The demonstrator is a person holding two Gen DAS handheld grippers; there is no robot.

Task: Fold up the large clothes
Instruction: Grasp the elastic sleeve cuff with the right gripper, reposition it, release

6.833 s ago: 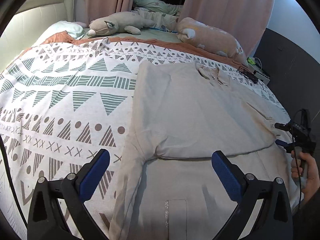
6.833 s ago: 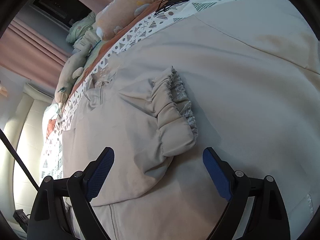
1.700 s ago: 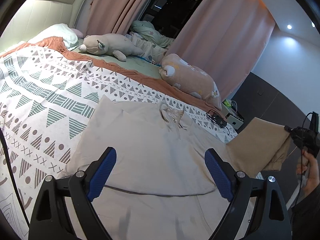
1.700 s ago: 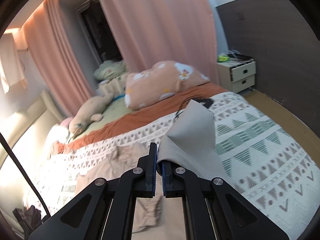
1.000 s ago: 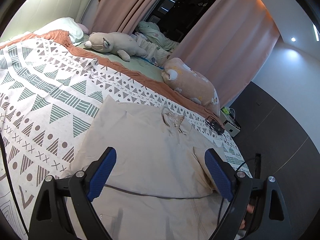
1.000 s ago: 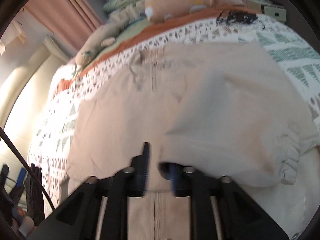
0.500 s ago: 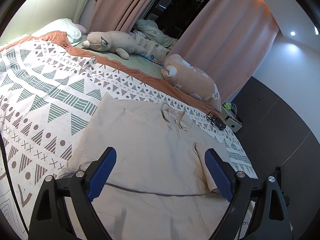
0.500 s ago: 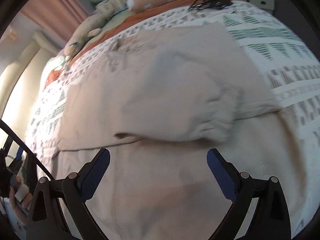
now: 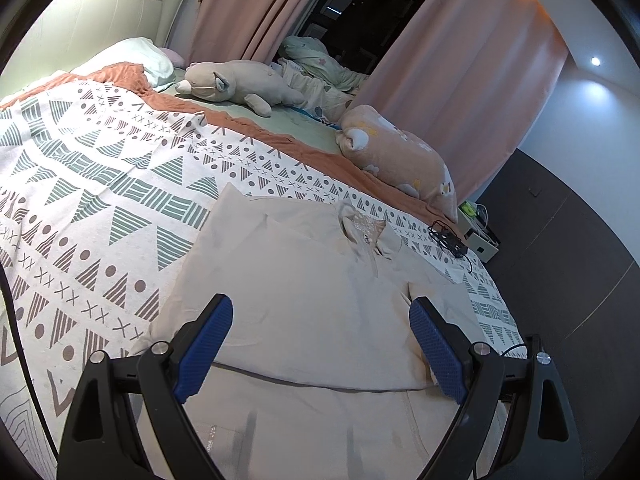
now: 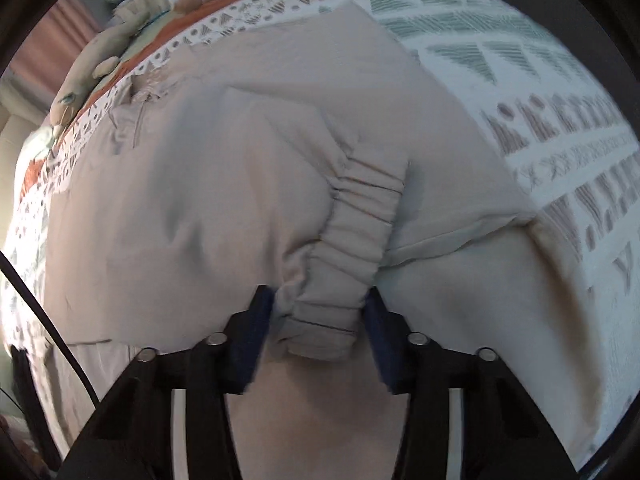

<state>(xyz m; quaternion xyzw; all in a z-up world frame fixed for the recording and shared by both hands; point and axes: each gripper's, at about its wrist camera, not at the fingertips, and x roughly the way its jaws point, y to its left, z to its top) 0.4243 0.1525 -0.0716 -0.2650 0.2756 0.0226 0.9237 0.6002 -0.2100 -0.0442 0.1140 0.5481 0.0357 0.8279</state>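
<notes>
Beige cloth fills the nearest part of both views: the large jacket point(image 9: 304, 320) lies spread on the bed point(image 9: 100, 200), over the patterned cover, with its collar toward the far side. In the right wrist view our right gripper point(image 10: 319, 322) points steeply down at the elastic cuff point(image 10: 348, 248) of the sleeve, which is folded across the body of the jacket. Its jaws have just been closing, and the cuff sits between them; both pads seem to touch the gathered cloth, so we judge that they pinch it. We think the grip is there to pull this sleeve straighter across the chest, because the cuff lies bunched and a little askew. This picture is blurred, so how firm the pinch is we cannot tell.

Our left gripper point(image 9: 320, 344) hovers above the lower part of the jacket with its jaws spread wide and nothing between them, probably waiting for the next fold. The hem is cut off at the bottom edge of this view.

Farther away, a plush bear point(image 9: 236, 84) and a pink pillow point(image 9: 396, 156) lie near the curtains point(image 9: 460, 80).
</notes>
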